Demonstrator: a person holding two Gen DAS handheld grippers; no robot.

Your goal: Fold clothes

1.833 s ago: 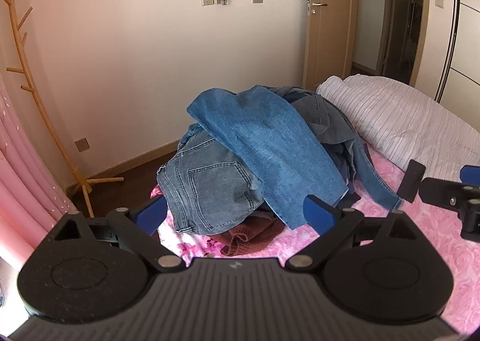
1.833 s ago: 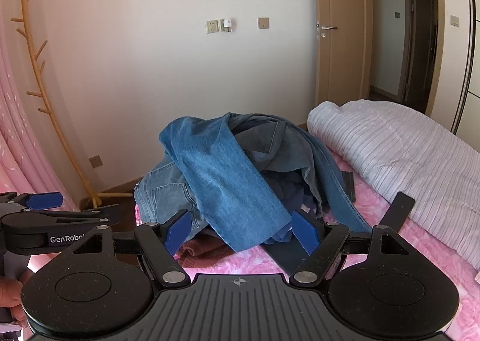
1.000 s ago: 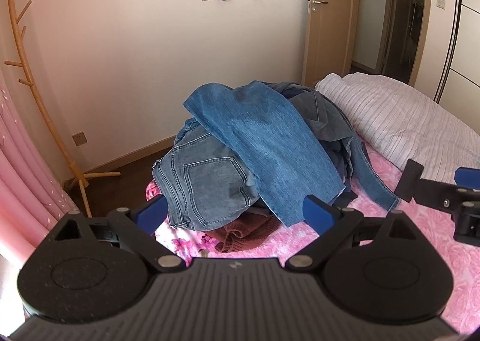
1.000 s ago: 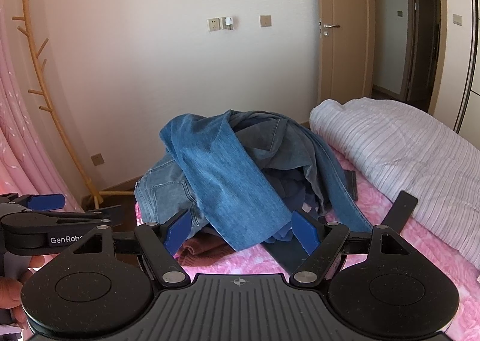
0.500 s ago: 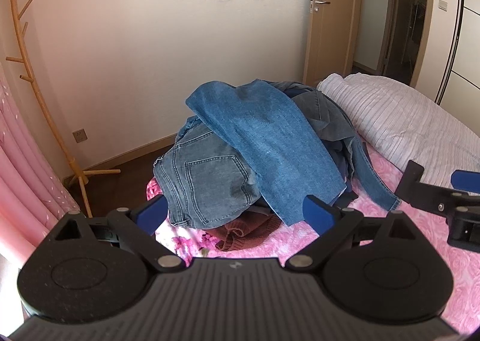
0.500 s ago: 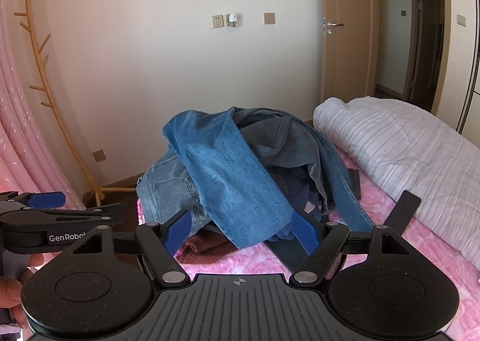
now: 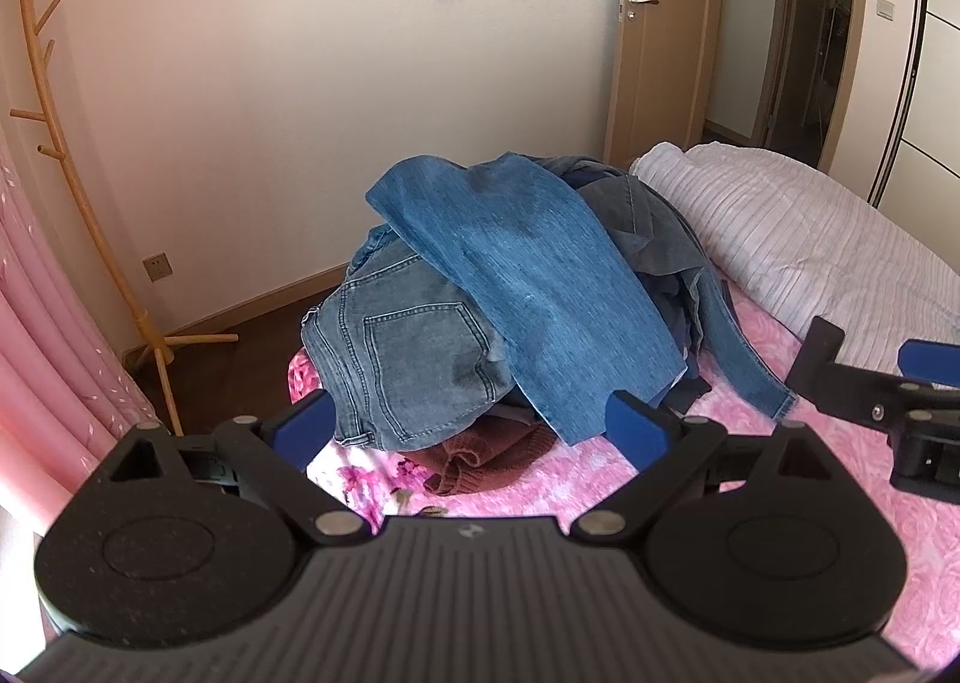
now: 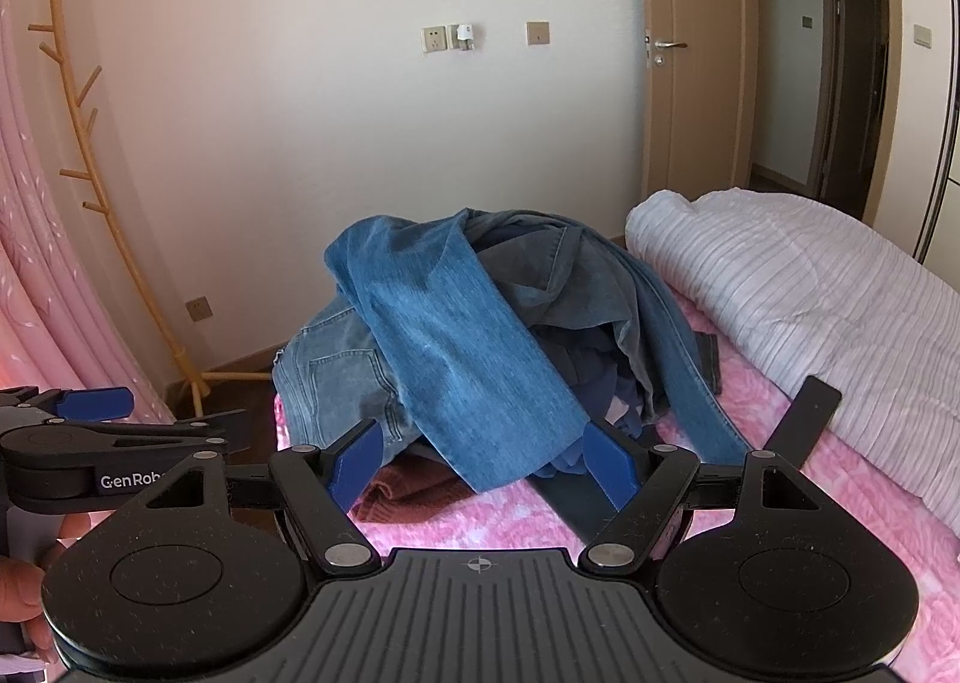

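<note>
Clothes pile (image 7: 516,299): unsorted heap of denim over a brown knit (image 7: 480,455), at the corner of the bed (image 7: 750,479); nothing folded yet, whole task judged outstanding. Left gripper (image 7: 468,431) and right gripper (image 8: 480,461): fingers spread wide, empty, short of the pile.

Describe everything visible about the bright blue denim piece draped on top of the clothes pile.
The bright blue denim piece is a broad, plain panel of mid-blue denim, most likely a jeans leg, with no pockets or seams showing on its upper face. It is unfolded, draped diagonally over the top of the pile, running from the peak down toward the near edge. It overlaps the grey-blue jeans with the back pocket and a darker denim garment; its lower end hangs over the brown knit item. Neither gripper touches it.
</note>
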